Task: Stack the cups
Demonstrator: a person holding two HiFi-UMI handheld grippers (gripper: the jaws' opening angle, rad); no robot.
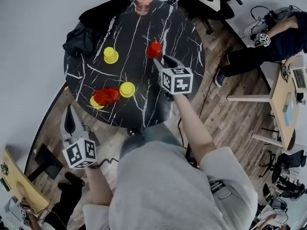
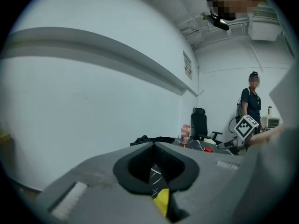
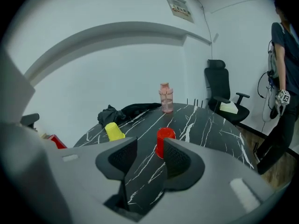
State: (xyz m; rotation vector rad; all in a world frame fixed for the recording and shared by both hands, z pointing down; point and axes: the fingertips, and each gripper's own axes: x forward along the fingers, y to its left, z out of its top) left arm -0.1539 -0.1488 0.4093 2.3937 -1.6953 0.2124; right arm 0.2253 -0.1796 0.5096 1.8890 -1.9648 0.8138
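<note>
Sitting beyond red cup [image 3: 163, 138]: bottle [image 3: 166, 98], perhaps jacket [image 3: 126, 111].

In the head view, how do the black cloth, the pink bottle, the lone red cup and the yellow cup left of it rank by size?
1. black cloth, by far the largest.
2. pink bottle, slightly larger than the cups.
3. red cup and yellow cup: they look alike, so no ranking.

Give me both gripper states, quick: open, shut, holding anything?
Left gripper: shut, holding nothing.
Right gripper: open, holding nothing; the red cup stands just ahead of its jaws, not gripped.
</note>
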